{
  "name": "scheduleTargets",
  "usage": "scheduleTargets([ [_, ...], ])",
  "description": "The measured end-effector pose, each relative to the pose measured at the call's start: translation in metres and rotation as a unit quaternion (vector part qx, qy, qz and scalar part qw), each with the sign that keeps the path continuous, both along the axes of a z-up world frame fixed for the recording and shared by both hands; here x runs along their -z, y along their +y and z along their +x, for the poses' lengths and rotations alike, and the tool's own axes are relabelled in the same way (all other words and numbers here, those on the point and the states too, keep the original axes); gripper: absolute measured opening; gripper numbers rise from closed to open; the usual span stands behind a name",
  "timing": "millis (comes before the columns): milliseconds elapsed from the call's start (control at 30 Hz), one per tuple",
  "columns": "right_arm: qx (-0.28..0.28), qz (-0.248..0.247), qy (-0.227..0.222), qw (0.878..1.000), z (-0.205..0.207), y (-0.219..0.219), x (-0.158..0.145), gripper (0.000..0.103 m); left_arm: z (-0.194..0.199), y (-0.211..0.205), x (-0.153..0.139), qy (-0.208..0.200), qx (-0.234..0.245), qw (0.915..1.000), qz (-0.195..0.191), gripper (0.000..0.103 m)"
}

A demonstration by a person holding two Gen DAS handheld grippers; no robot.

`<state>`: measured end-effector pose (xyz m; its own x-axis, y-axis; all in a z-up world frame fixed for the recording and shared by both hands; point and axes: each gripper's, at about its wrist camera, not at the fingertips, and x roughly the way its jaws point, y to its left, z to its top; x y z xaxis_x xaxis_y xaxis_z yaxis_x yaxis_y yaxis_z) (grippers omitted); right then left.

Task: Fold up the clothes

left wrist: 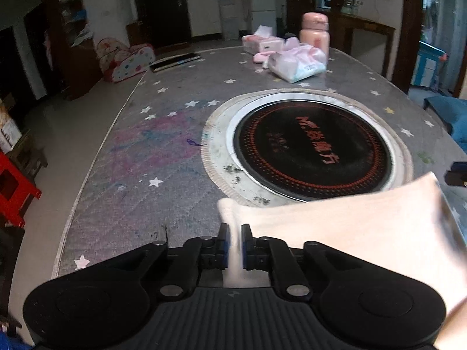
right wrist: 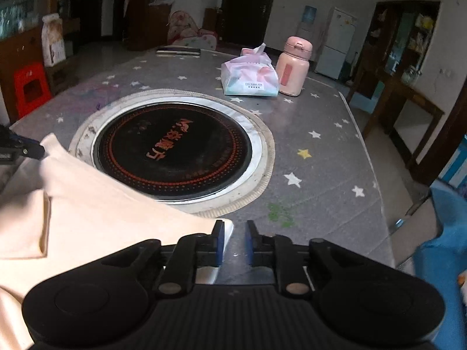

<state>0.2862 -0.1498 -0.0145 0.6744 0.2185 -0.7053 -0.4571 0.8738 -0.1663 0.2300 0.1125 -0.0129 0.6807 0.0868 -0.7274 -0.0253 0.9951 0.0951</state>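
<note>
Cloth of pale peach cotton lies on the grey star-printed table, beside the round black cooktop. The left gripper pinches its corner between the fingers. The right gripper stands slightly parted at another corner, grasping nothing.

The cream cloth runs off the frame at 4 o'clock in the left wrist view, smeared with motion blur. The right claw only pokes in at 3 o'clock. Between the left claw pads the fabric looks pinched, probably.
</note>
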Motion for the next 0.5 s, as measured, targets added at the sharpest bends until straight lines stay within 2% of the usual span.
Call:
scheduleTargets([
  [67, -0.01, 0.003, 0.004, 1.0, -0.009, -0.005, -0.002, 0.021, -0.012, -0.006, -0.002, -0.004, 0.021, 0.9998, 0.003, 0.027],
  [100, -0.016, 0.004, 0.008, 1.0, -0.015, -0.007, -0.002, 0.028, -0.018, -0.01, -0.002, -0.003, 0.033, 0.9994, 0.004, 0.034],
  [233, -0.039, -0.002, 0.021, 0.999, -0.048, -0.012, 0.001, 0.03, -0.041, -0.033, -0.002, -0.003, 0.083, 0.9965, 0.0, 0.036],
  [367, -0.052, 0.009, 0.031, 0.998, -0.079, -0.017, 0.0, 0.033, -0.057, -0.061, 0.0, -0.004, 0.131, 0.9913, 0.002, 0.051],
  [500, -0.062, 0.014, 0.035, 0.997, -0.109, -0.021, 0.0, 0.038, -0.056, -0.075, 0.013, 0.009, 0.129, 0.9913, 0.025, 0.051],
])
